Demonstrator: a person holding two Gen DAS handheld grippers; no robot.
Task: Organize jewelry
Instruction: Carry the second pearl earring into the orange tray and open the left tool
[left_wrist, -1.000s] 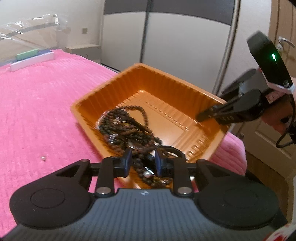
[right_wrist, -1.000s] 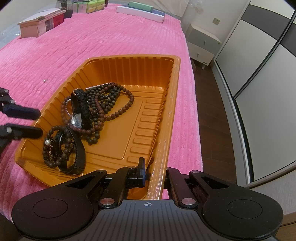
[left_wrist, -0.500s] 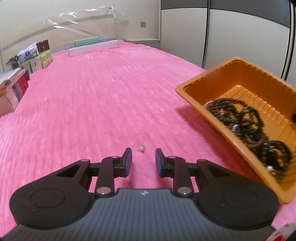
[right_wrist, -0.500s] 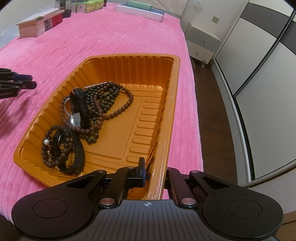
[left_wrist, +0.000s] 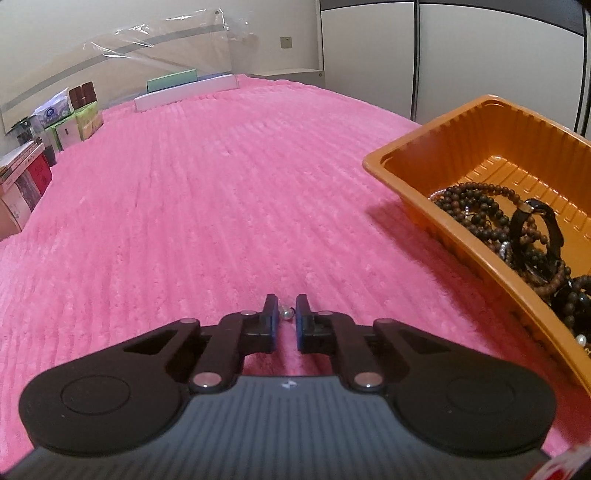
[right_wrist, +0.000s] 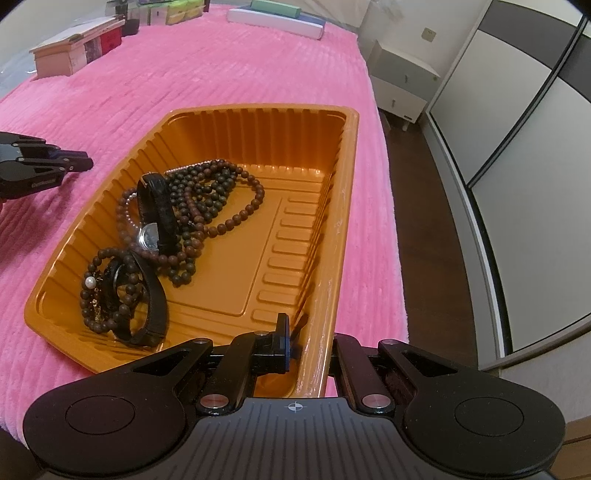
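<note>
A small silvery pearl stud (left_wrist: 285, 314) lies on the pink blanket (left_wrist: 207, 206). My left gripper (left_wrist: 286, 314) straddles it; its jaws are closing, and the pads touch the stud's sides. The same gripper (right_wrist: 86, 165) shows left of the orange tray (right_wrist: 349, 177). My right gripper (right_wrist: 308, 341) is shut on the tray's near right wall, one finger inside and the other hidden outside. Inside the tray (left_wrist: 424, 138) lie brown bead strands (right_wrist: 210, 192), a black-strapped watch (right_wrist: 157, 206) and a dark bracelet with a pearl (right_wrist: 110, 291). The beads (left_wrist: 476, 206) also show in the left wrist view.
Boxes and books (left_wrist: 62, 122) and a long white box (left_wrist: 184, 94) line the bed's far side. A wooden box (right_wrist: 70, 55) sits at the far left. The bed's edge runs just right of the tray, with a nightstand (right_wrist: 402, 79) and wardrobe doors (right_wrist: 535, 129) beyond.
My left gripper swung from over the tray out to the blanket, came down on the small stud and narrowed its jaws around it. The right gripper and tray stayed put.
</note>
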